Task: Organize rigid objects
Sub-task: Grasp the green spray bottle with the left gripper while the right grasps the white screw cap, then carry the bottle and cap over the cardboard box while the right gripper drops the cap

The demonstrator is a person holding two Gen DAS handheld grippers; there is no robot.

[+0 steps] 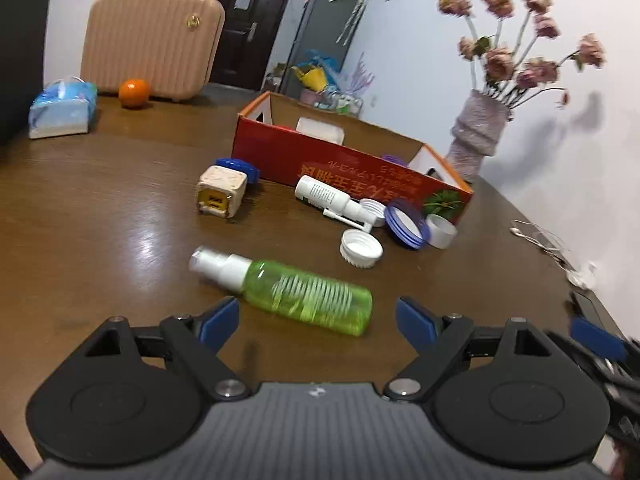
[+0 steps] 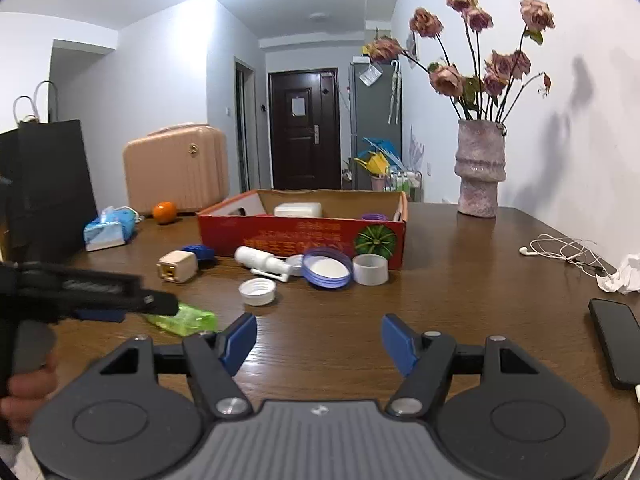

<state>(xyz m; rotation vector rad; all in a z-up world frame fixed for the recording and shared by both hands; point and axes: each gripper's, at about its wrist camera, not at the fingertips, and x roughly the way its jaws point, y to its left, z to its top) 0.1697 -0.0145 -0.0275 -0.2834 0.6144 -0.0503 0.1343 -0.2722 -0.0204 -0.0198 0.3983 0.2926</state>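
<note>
A green spray bottle (image 1: 296,290) lies on the brown table just ahead of my left gripper (image 1: 318,320), which is open and empty. Farther on stand a beige cube charger (image 1: 220,196), a blue cap (image 1: 240,168), a white spray bottle (image 1: 328,198), a white screw cap (image 1: 361,248), a blue-rimmed lid (image 1: 406,224) and a white ring (image 1: 440,232), all before the red cardboard box (image 1: 320,160). My right gripper (image 2: 319,340) is open and empty over bare table; the green bottle (image 2: 184,320) lies to its left, partly hidden by the left gripper's body.
A vase of dried roses (image 2: 478,172) stands at the back right. Earphones (image 2: 560,252), crumpled paper (image 2: 620,276) and a black phone (image 2: 616,344) lie at the right. A tissue pack (image 1: 62,110), an orange (image 1: 134,94) and a pink case (image 1: 152,40) are at the far left.
</note>
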